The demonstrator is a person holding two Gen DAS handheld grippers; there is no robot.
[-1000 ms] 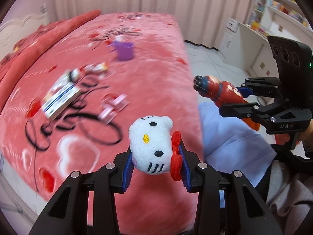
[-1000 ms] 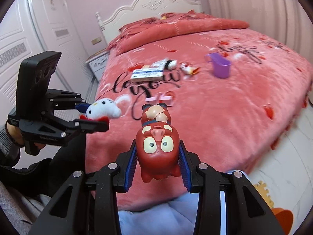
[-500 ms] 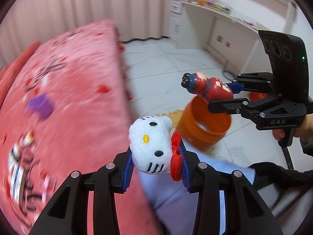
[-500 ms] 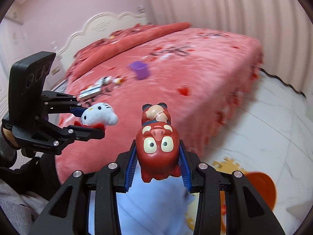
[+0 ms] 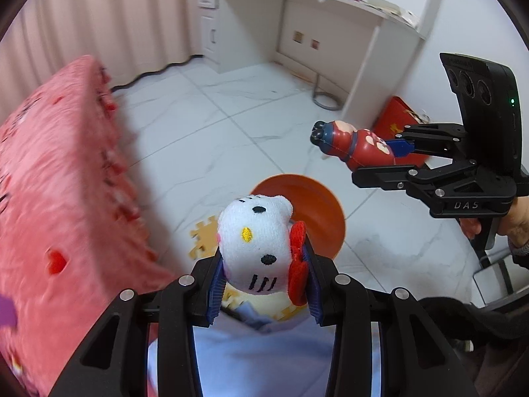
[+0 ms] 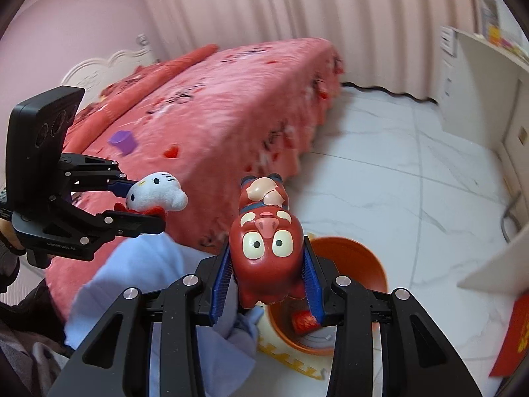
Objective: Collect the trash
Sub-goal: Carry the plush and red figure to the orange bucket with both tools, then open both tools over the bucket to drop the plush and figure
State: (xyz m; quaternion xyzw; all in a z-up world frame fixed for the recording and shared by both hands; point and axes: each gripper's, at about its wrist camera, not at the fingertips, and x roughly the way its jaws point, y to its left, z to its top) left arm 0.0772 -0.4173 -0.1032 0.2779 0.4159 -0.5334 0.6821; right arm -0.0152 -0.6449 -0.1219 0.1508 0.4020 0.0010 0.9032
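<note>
An orange bin [image 6: 347,248] stood open-mouthed on the white tiled floor [image 5: 205,115], with nothing covering its opening. Beside the bin, the pink bed [image 6: 215,115] rose as a tall wall, blocking that side. Beyond the bin, open floor ran clear to a white desk [image 5: 330,33]. A red packet [image 6: 305,321] lay inside the bin. Pale blue cloth [image 6: 148,274] bulged between the bin and the cameras, crowding the near approach.
</note>
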